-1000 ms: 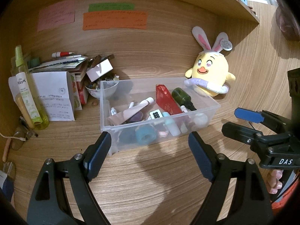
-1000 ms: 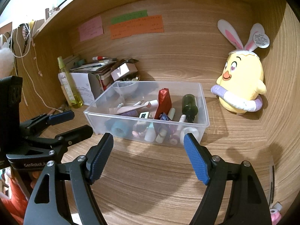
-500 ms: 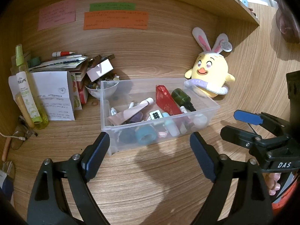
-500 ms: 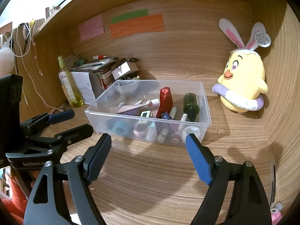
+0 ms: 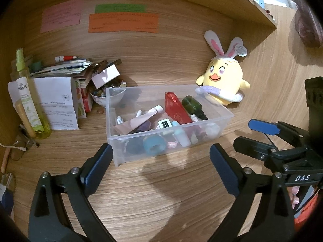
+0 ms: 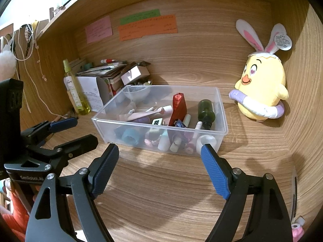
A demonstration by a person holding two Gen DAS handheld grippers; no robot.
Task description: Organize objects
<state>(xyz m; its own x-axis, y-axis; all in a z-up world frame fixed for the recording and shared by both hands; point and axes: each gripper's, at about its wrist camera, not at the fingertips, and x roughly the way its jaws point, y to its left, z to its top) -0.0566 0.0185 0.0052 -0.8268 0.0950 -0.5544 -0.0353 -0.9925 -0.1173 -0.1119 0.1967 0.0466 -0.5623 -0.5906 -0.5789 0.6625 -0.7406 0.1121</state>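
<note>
Left claw [image 5: 160, 164] jaws opening wider, nothing between.

Clear plastic bin [image 5: 212, 127] just ahead of the left gripper [image 5: 159, 164], upright, lidless, holding red pouch [image 5: 175, 111], green bottle [image 5: 191, 105], pink tube [image 5: 139, 119], small bottles jumbled together

bins: 1 [image 6: 161, 124] | plush chicks: 1 [image 6: 262, 86] | wall notes: 3 [image 6: 148, 30] | spray bottles: 1 [image 6: 73, 92]

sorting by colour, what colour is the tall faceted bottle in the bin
Red bottle, clearest in the right wrist view.
</note>
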